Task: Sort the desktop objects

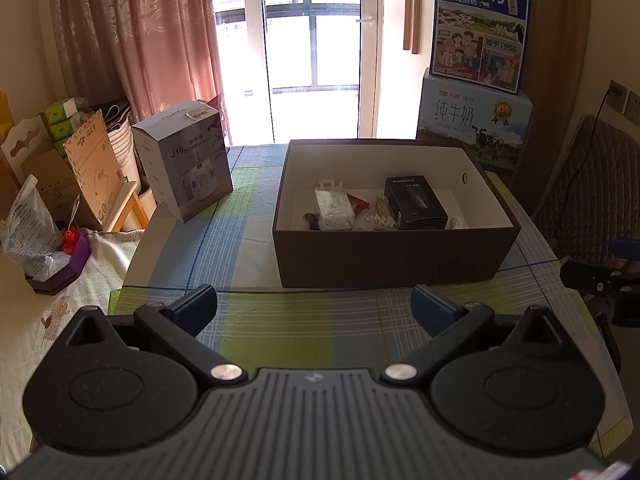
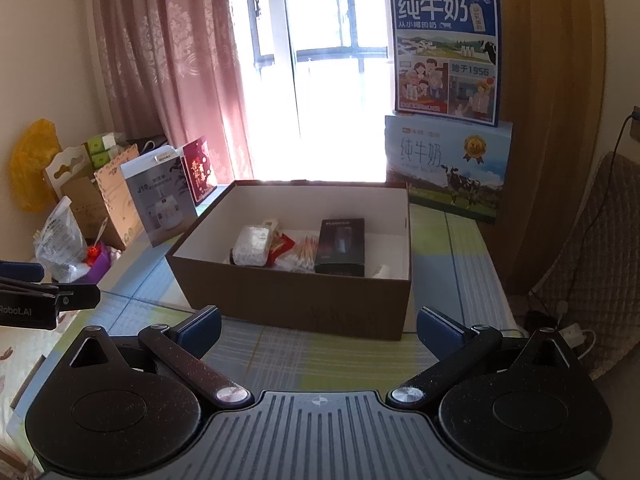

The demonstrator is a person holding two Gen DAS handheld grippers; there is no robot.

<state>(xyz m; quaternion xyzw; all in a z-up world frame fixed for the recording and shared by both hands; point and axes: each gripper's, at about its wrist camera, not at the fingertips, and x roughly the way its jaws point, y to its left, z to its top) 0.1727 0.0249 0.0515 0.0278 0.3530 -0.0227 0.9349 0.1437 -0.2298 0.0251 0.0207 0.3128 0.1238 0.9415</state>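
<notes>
The box [image 1: 394, 256] stands open-topped on the checked tablecloth [image 1: 240, 240], brown outside and white inside, and it holds all the small things in sight. Against its near wall, a black carton [image 1: 416, 203] lies right of centre. Just left of the carton is a clear bag of cotton swabs [image 1: 378, 212], touching it. Left of the swabs lies a pale wrapped packet [image 1: 333, 208], with a red packet [image 1: 358, 201] showing between the two. A small white item [image 1: 456, 223] sits in the box's near right corner; what it is cannot be told.

The left gripper [image 1: 314, 306] hovers over the cloth just in front of the box, its jaws spread wide and holding nothing. The right gripper [image 2: 318, 328] hangs likewise in front of the box, toward its right end, jaws also spread wide and empty. In the right wrist view the left gripper shows at the left edge, well left of the box.

Left of the box, at the cloth's far left edge, stands a grey humidifier carton [image 1: 184, 160]. Behind the box's right end two milk cartons [image 1: 476, 132] are stacked, the upper one upright. Behind the box are a glass door [image 1: 316, 48] and a pink curtain [image 1: 136, 28]. Further left of the humidifier carton, off the table, are cardboard boxes [image 1: 86, 172] and a plastic bag [image 1: 28, 228].
</notes>
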